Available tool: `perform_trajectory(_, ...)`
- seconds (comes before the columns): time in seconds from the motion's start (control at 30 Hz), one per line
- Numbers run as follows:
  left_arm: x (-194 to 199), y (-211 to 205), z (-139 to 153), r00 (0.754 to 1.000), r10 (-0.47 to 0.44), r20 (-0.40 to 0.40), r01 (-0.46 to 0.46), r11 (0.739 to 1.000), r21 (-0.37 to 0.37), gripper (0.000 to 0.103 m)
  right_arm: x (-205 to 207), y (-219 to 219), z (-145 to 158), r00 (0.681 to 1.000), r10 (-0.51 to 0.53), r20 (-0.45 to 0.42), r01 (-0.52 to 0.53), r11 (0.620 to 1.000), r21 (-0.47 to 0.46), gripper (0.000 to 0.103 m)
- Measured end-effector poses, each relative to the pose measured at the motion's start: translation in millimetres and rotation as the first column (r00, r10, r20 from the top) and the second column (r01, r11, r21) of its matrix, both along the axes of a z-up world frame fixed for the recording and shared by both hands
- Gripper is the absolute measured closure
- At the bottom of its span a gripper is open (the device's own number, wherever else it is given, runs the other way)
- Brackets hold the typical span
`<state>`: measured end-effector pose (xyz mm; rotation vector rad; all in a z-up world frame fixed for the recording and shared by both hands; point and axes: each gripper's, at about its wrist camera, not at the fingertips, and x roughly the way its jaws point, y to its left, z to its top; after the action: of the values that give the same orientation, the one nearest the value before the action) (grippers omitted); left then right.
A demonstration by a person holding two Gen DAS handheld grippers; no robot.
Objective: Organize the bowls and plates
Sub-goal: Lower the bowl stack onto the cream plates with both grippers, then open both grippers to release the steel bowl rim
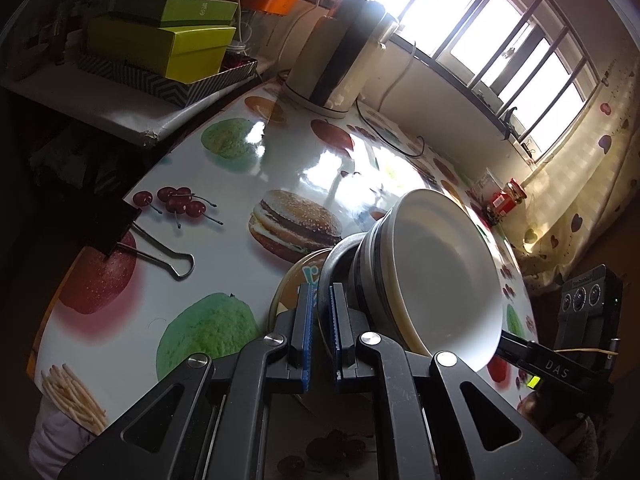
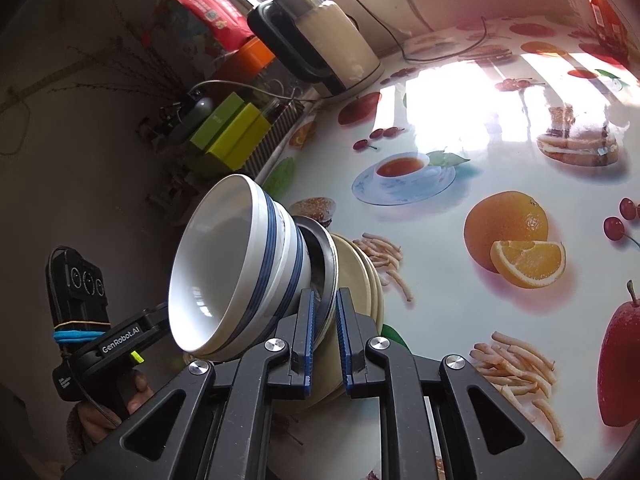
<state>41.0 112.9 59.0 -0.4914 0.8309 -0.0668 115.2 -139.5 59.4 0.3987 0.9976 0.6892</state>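
Note:
A stack of dishes sits between my two grippers: white bowls with blue bands (image 2: pixel 224 272) nested on top, a dark metal plate (image 2: pixel 326 264) under them, and cream plates (image 2: pixel 356 280) at the bottom. In the left wrist view the white bowls (image 1: pixel 436 280) sit on the dark plate (image 1: pixel 336 256) and a cream plate (image 1: pixel 288 292). My left gripper (image 1: pixel 320 308) is shut on the rims of the plates. My right gripper (image 2: pixel 325 316) is shut on the plate rims from the opposite side. The stack looks tilted in both views.
The table (image 1: pixel 224 248) has a glossy food-print cloth. A white electric kettle (image 1: pixel 336 64) with a cord stands at the back near the window. Green boxes (image 1: pixel 168 36) sit on a side shelf. A binder clip (image 1: pixel 120 232) grips the table edge. Red jars (image 1: pixel 508 200) stand far right.

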Motion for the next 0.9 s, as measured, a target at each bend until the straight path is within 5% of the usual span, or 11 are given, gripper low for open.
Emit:
perform_trajectory(0.43, -18.0, -5.9, 11.2, 1.000, 0.007, 0.014, -0.008, 0.995, 0.099, 0.076, -12.2, -10.4, 10.7, 0.998, -0.040, 0.047, 0.042, 0.998, -0.036, 0.069)
perform_trajectory(0.5, -22.2, -6.7, 13.3, 1.000, 0.012, 0.023, -0.015, 0.994, 0.112, 0.066, -14.8, -9.2, 13.0, 0.998, -0.040, 0.056, 0.042, 0.998, -0.046, 0.066)
perform_trajectory(0.9, -49.8, -19.0, 21.1, 0.998, 0.027, 0.052, -0.038, 0.972, 0.233, 0.058, -46.5, -3.9, 29.3, 0.986, -0.018, 0.168, 0.044, 0.987, -0.152, 0.047)
